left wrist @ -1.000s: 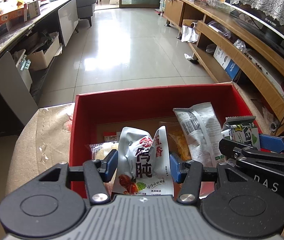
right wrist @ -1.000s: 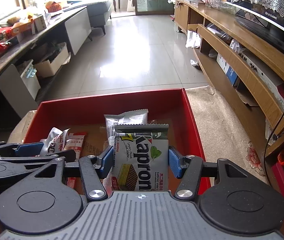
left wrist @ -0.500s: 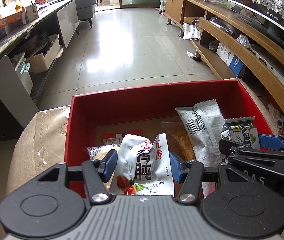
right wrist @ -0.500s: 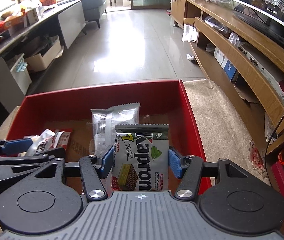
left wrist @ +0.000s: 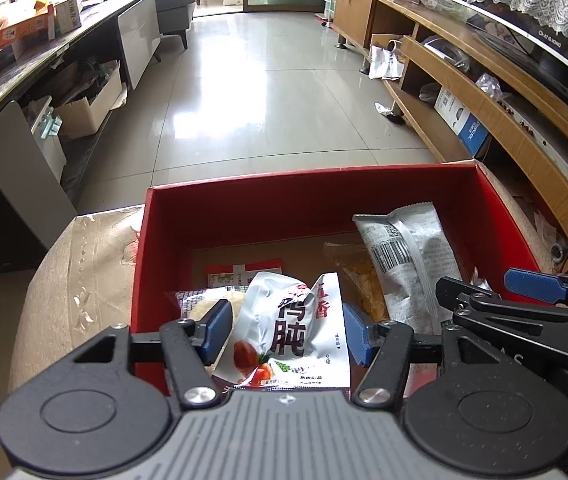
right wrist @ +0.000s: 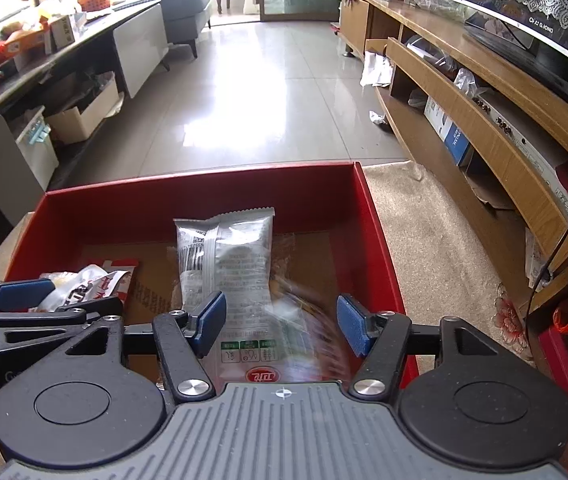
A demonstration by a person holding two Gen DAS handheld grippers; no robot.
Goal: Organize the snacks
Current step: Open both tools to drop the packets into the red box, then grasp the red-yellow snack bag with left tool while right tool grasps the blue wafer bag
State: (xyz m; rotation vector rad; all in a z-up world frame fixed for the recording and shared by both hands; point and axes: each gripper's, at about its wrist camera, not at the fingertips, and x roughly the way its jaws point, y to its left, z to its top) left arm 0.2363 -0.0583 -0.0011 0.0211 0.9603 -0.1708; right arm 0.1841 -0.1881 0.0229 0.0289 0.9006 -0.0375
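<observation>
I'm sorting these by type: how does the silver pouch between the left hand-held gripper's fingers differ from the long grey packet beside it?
The silver pouch is crumpled, with big dark characters and a tomato picture; the grey packet is smoother, showing a barcode and small print. The pouch looks shorter, the packet longer. Both are shiny sealed wrappers inside the red box.

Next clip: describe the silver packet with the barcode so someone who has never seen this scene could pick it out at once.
Start at the red box on the beige cloth. Inside it, toward its right half, the silver packet lies lengthwise, leaning up toward the far wall. Unlike the white pouch with red Chinese characters between the left gripper's fingers, it shows a barcode and a centre seam.
</observation>
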